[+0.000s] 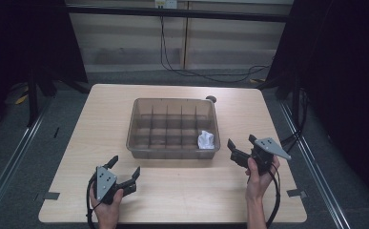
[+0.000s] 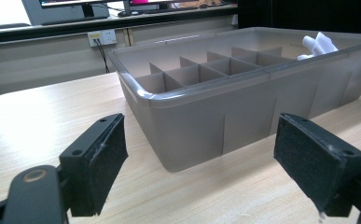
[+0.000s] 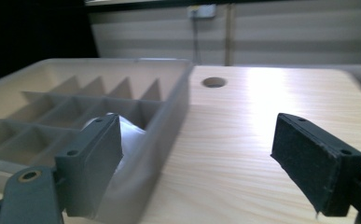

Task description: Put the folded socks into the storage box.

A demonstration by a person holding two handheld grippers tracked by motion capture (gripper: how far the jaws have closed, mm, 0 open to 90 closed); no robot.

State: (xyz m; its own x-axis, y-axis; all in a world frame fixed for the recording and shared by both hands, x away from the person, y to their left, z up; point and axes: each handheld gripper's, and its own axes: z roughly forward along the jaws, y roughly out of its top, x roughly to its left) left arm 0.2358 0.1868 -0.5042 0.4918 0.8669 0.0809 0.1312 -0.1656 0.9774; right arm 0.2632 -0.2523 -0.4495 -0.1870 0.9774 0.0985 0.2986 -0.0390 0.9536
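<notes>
With both jaws spread, I should swing my right gripper (image 1: 241, 143) left over the translucent grey divided plastic bin's (image 1: 139, 121) near-right compartment, then pinch the crumpled white cloth (image 1: 205, 139) lying there gently.

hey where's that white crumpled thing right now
In the high view, the white crumpled thing sits inside the grey divided bin, in its near right corner compartment, closest to the right gripper.
</notes>
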